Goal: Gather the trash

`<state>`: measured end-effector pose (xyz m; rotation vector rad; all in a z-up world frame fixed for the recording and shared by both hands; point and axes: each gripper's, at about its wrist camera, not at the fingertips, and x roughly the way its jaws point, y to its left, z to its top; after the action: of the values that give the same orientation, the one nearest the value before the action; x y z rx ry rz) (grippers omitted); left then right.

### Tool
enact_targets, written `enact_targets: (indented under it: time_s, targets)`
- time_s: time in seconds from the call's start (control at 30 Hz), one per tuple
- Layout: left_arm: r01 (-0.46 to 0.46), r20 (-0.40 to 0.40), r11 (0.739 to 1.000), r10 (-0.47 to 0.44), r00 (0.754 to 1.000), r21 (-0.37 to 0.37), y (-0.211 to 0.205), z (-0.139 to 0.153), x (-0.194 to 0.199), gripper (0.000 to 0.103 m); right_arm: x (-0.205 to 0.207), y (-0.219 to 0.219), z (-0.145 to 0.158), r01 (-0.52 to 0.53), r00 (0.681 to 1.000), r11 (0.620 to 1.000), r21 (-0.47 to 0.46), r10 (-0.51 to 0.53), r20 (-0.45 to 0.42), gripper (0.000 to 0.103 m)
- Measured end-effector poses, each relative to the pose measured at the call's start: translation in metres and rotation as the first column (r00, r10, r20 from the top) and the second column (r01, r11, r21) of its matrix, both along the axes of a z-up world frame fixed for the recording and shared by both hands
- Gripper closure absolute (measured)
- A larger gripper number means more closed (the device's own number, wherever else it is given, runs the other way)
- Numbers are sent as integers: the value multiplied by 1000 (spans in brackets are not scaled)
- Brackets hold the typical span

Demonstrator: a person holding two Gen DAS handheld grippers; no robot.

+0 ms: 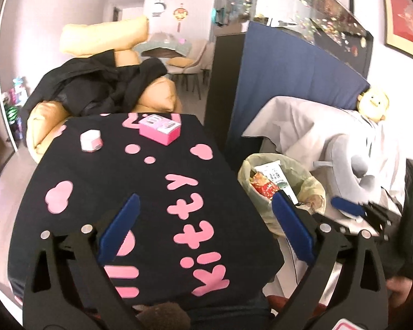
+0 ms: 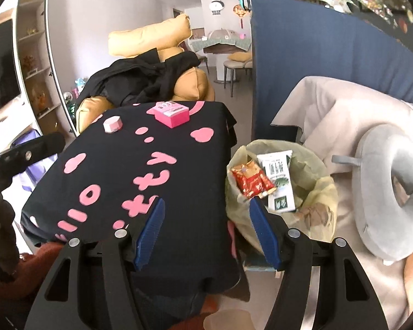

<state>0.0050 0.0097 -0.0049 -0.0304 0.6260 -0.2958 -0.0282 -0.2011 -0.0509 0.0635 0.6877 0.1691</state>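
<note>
A bin lined with a yellow-green bag [image 1: 247, 165] [image 2: 326, 189] stands right of a table under a black cloth with pink lettering [image 1: 118, 170] [image 2: 115, 170]. Inside the bag lie a white carton [image 1: 272, 174] [image 2: 276, 170] and a red wrapper [image 1: 265, 188] [image 2: 252, 181]. At the table's far end sit a pink box [image 1: 159, 129] [image 2: 172, 114] and a small pink-white hexagonal box [image 1: 90, 139] [image 2: 113, 123]. My left gripper [image 1: 205, 200] hangs open over the table's near part, nothing between its fingers. My right gripper [image 2: 206, 203] is open and empty between the table edge and the bin.
Black clothing [image 1: 102, 82] [image 2: 146, 79] is draped on a tan sofa [image 1: 162, 96] [image 2: 195, 85] behind the table. A blue partition [image 1: 289, 77] [image 2: 316, 49] rises behind the bin. A grey neck pillow [image 2: 393, 192] lies on white-covered furniture [image 1: 303, 121] at right.
</note>
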Motion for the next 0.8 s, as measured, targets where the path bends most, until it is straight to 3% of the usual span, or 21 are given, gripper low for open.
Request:
enact_targets:
  time_s: [0.13, 0.33, 0.8]
  targets:
    - [-68, 61, 996, 65, 996, 55, 0, 11, -14, 11, -13, 3, 4, -18, 1000, 1000, 22, 18, 14, 42]
    - [-55, 77, 992, 46, 996, 117, -8, 12, -22, 11, -26, 8, 13, -15, 997, 1000, 9, 14, 82, 42]
    - [-47, 64, 990, 39, 997, 132, -11, 10, -23, 11, -26, 0, 33, 29, 984, 1000, 9, -30, 174, 42]
